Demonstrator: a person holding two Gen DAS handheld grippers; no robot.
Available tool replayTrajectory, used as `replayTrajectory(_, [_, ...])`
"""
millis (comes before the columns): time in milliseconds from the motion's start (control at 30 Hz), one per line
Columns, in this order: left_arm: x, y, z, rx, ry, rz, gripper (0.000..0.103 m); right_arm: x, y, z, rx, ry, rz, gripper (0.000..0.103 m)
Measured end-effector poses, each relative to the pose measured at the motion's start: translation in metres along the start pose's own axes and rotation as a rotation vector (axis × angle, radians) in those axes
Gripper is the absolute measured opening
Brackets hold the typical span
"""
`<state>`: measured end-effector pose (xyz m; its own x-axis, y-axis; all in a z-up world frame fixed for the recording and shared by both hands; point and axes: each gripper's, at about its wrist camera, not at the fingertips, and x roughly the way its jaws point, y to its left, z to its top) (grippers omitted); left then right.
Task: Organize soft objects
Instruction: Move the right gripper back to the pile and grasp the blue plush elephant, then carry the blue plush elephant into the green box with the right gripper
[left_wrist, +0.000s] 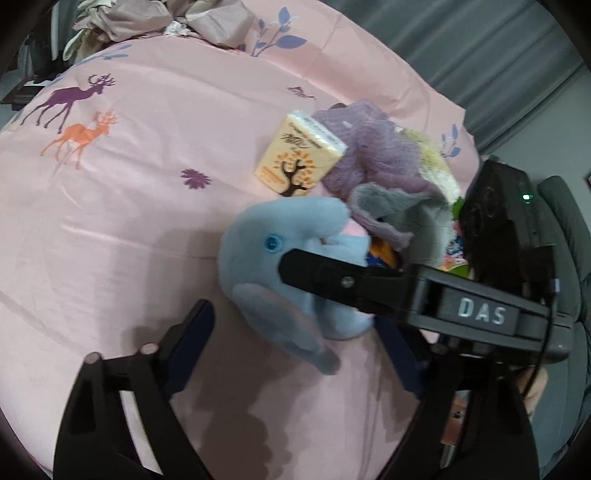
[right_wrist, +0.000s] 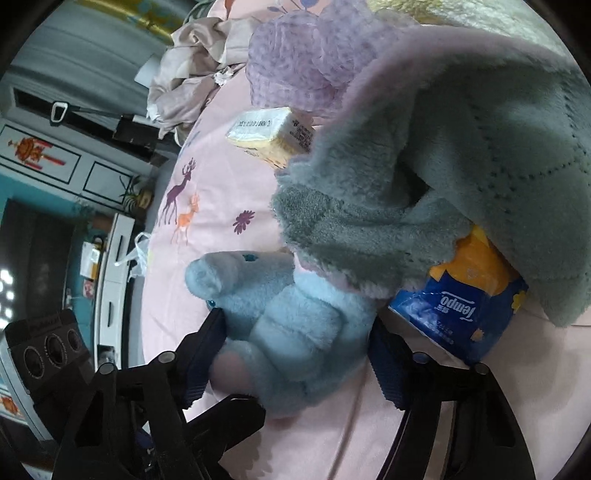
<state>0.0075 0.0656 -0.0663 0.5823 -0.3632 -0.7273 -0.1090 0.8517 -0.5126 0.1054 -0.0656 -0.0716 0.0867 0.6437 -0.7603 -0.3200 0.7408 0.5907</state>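
Note:
A blue plush dolphin (left_wrist: 273, 258) lies on the pink bed sheet (left_wrist: 129, 221). It also shows in the right wrist view (right_wrist: 295, 325). My right gripper (right_wrist: 295, 354) is open with its jaws on either side of the dolphin's body; its finger (left_wrist: 332, 280) crosses the dolphin in the left wrist view. My left gripper (left_wrist: 295, 347) is open just in front of the dolphin's fin. A grey towel (right_wrist: 424, 184), a purple knit cloth (right_wrist: 306, 62), a cream tissue pack (left_wrist: 299, 158) and a blue Tempo tissue pack (right_wrist: 458, 310) are piled behind the dolphin.
Crumpled beige bedding (left_wrist: 166, 18) lies at the far end of the bed. A yellowish-white fluffy cloth (left_wrist: 436, 162) sits behind the purple one. Grey curtains (left_wrist: 480, 48) hang to the right. Cabinets and a white shelf (right_wrist: 114, 258) stand beside the bed.

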Motion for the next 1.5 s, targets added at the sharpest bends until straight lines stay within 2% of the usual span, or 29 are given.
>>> replayTrajectory(33, [0.0,-0.004,-0.001,0.014,-0.001,-0.015,0.07,-0.001,0.0,-0.001,-0.005,-0.001,0.007,0.072])
replayTrajectory(100, [-0.001,-0.013,0.001,0.035,-0.002,-0.001,0.068,-0.003,-0.001,-0.003,-0.01,-0.008,0.016,0.071])
replayTrajectory(300, [-0.008,-0.03,-0.003,0.089,-0.013,0.034,0.068,-0.017,0.006,-0.009,-0.054,-0.04,0.014,0.071])
replayTrajectory(600, [-0.048,-0.072,-0.002,0.209,-0.117,0.055,0.066,-0.072,0.032,-0.013,-0.122,-0.181,0.043,0.071])
replayTrajectory(867, [-0.063,-0.104,0.002,0.289,-0.167,0.015,0.066,-0.113,0.037,-0.016,-0.139,-0.285,0.025,0.071])
replayTrajectory(1133, [-0.067,-0.13,0.007,0.331,-0.18,-0.038,0.066,-0.144,0.035,-0.015,-0.137,-0.339,-0.018,0.071])
replayTrajectory(1500, [-0.066,-0.173,0.025,0.378,-0.228,-0.097,0.066,-0.191,0.026,0.002,-0.171,-0.414,-0.065,0.071])
